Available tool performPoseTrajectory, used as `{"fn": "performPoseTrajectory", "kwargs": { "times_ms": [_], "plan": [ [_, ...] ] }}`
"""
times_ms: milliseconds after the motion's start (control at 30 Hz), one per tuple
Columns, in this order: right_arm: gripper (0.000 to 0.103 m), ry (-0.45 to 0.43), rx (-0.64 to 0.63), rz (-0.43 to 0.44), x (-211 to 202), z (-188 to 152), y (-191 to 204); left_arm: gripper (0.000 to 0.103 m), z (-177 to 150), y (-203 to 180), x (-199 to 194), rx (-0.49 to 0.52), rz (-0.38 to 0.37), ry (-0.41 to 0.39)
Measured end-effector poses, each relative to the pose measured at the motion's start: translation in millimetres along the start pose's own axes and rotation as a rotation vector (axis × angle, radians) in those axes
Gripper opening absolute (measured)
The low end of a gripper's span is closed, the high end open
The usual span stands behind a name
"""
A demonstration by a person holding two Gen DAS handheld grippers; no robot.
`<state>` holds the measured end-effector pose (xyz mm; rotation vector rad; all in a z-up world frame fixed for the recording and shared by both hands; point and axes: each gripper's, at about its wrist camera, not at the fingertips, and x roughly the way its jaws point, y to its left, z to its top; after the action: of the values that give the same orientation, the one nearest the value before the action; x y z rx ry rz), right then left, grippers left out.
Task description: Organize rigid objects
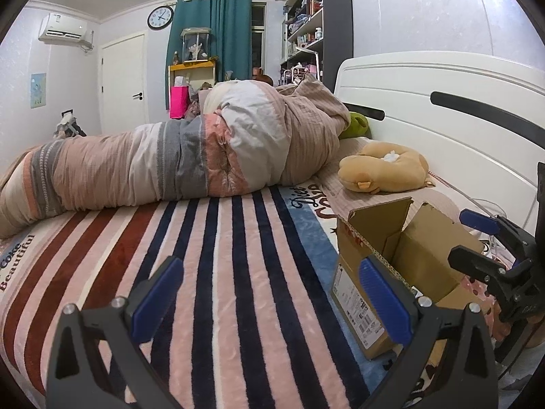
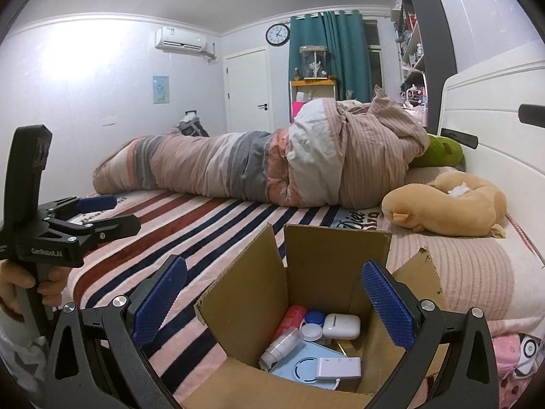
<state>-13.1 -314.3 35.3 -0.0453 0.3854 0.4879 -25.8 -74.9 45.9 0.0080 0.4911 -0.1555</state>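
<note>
While both claws hang spread and empty, the cardboard box (image 2: pixel 299 306) sits on the bed (image 2: pixel 211 225) right below the right claw (image 2: pixel 274 301), earbud case (image 2: pixel 341 326) inside; left claw (image 1: pixel 272 298) beside it

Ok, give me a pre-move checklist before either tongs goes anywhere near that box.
1. Left tongs open with nothing held: ok.
2. Right tongs open with nothing held: ok.
3. Cardboard box flaps open, inside reachable: ok.
4. Items already in the box, such as the white earbud case and white adapter: ok.
5. Rigid items left loose on the striped blanket: cannot tell, none in view.
6. Right tongs lined up over the box opening: ok.
</note>
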Motion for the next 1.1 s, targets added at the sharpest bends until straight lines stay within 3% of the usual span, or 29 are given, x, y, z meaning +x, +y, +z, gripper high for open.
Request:
{"fn": "performPoseTrajectory", "kwargs": {
  "times_ms": [1100],
  "plan": [
    [0.103, 0.004, -0.006, -0.017, 3, 1, 1, 0.102, -4, 12, 2, -0.002, 0.017, 0.001]
  ]
}}
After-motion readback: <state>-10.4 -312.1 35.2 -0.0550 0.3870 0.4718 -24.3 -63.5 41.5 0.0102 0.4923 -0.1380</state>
